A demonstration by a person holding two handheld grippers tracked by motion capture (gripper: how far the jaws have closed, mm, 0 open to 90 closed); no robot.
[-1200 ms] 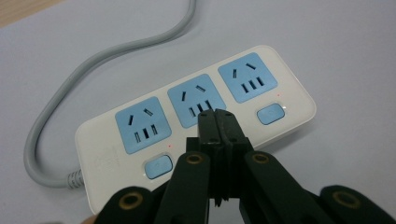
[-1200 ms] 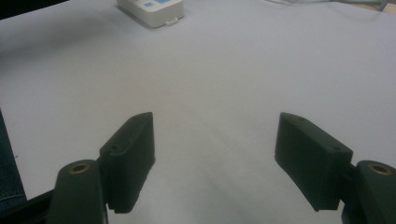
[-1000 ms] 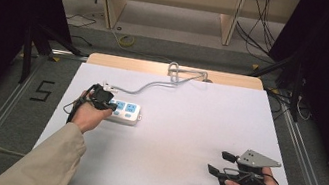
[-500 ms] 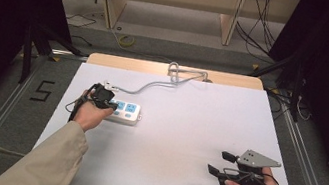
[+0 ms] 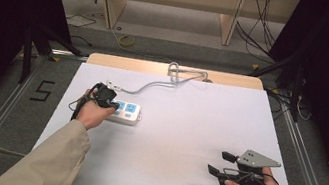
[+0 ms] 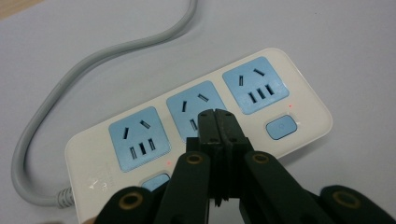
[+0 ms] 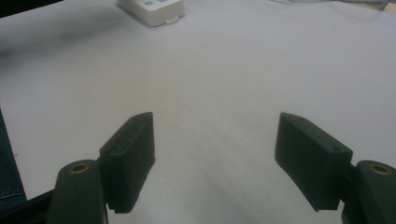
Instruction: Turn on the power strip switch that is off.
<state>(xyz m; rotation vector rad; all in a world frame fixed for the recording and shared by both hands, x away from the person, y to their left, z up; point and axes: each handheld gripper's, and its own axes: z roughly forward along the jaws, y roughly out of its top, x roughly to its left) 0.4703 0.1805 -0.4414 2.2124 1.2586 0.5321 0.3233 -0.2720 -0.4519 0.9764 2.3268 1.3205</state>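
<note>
A white power strip [image 5: 126, 112] with three blue sockets lies on the left part of the white table; its grey cord [image 5: 153, 84] runs to the far edge. In the left gripper view the power strip [image 6: 299, 93] has small blue switch buttons [image 6: 281, 126] along its near side. My left gripper [image 6: 217, 117] is shut with nothing between its jaws, its tips over the strip's middle socket; whether they touch it I cannot tell. That left gripper [image 5: 109, 104] sits at the strip's left end. My right gripper [image 5: 221, 164] rests open near the front right, jaws wide apart [image 7: 215, 140] over bare table.
The table [image 5: 187, 126] has a wooden strip along its far edge, where the cord coils [image 5: 176, 71]. Beyond it stand wooden shelf legs and floor cables. Dark curtains flank both sides. The strip's corner [image 7: 156, 11] lies far ahead of the right gripper.
</note>
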